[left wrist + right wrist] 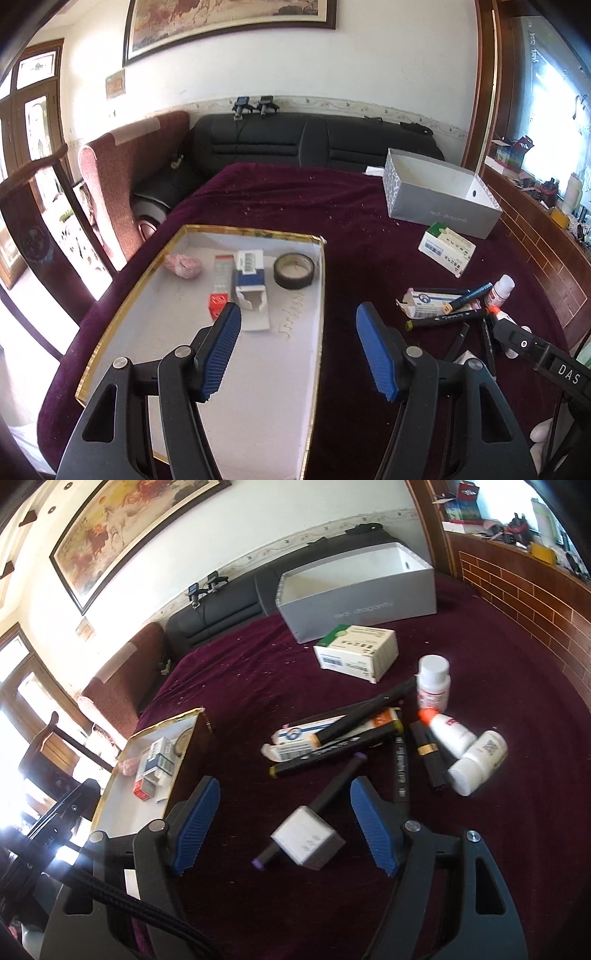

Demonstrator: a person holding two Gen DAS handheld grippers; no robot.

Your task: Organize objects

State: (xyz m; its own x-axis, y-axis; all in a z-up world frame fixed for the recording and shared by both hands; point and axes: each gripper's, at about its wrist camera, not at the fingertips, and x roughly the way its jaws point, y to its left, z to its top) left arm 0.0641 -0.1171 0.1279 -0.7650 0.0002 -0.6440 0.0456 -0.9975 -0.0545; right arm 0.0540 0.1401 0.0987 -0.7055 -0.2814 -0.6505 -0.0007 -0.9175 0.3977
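Your right gripper (284,827) hangs wide open and empty over a small white box (307,842) lying on a purple-tipped marker (325,797); your left gripper (299,350), equally open and empty, hovers over the near tray (88,369); closing on the box risks rolling the marker beneath it leftward.

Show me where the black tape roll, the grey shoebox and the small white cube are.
black tape roll (294,270), left wrist view, on its near outer wall.
grey shoebox (354,613), right wrist view, on its long grey front side.
small white cube (303,837), right wrist view, on its top face.
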